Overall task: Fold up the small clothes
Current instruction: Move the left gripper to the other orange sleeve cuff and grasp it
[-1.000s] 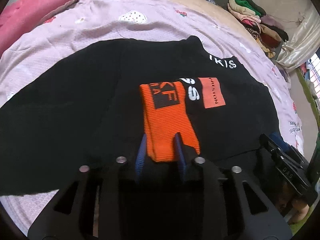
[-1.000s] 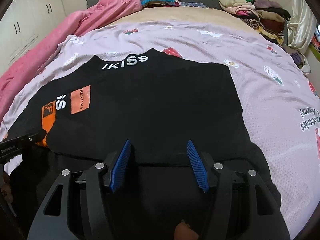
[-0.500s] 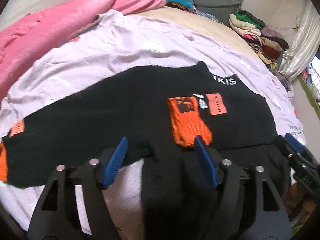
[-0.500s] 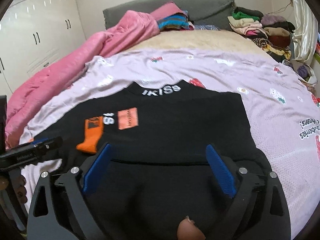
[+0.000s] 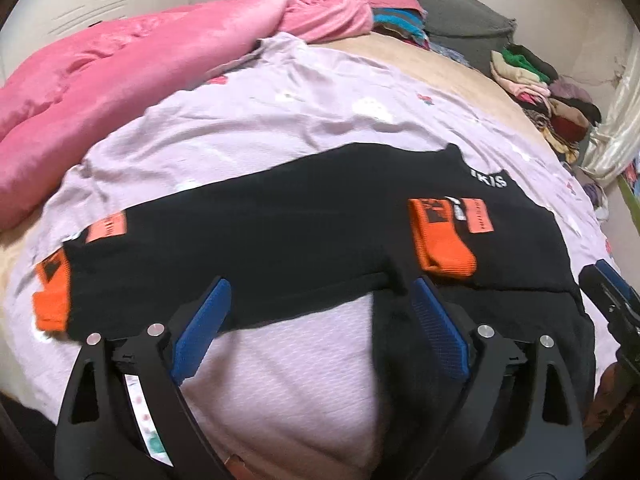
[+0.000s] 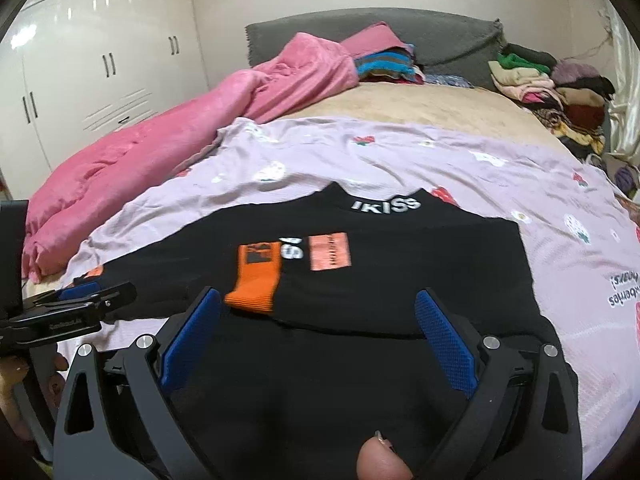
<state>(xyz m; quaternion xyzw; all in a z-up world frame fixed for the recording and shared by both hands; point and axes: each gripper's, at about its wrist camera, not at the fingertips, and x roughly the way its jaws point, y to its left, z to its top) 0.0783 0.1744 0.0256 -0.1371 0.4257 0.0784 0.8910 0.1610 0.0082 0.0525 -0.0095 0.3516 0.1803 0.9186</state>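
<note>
A black sweater [image 5: 280,232] with orange cuffs and white "IKISS" collar lettering lies flat on the lilac sheet [image 5: 280,128]. One sleeve is folded across the body, its orange cuff [image 5: 442,244] lying on the black front; it also shows in the right wrist view [image 6: 256,280]. The other sleeve stretches left, ending in an orange cuff [image 5: 50,296]. My left gripper [image 5: 316,320] is open and empty, above the sheet beside the sweater's lower edge. My right gripper [image 6: 320,332] is open and empty over the sweater [image 6: 400,264] hem. The left gripper also appears at the right wrist view's left edge [image 6: 76,306].
A pink blanket [image 5: 120,64] is bunched along the bed's left side. A pile of folded clothes [image 6: 552,88] sits at the far right by the grey headboard [image 6: 400,36]. White wardrobe doors [image 6: 80,80] stand at the left.
My left gripper let go of the orange cuff, opened and drew back to the left. My right gripper opened wider and pulled back and up from the hem. The folded sleeve stays on the body.
</note>
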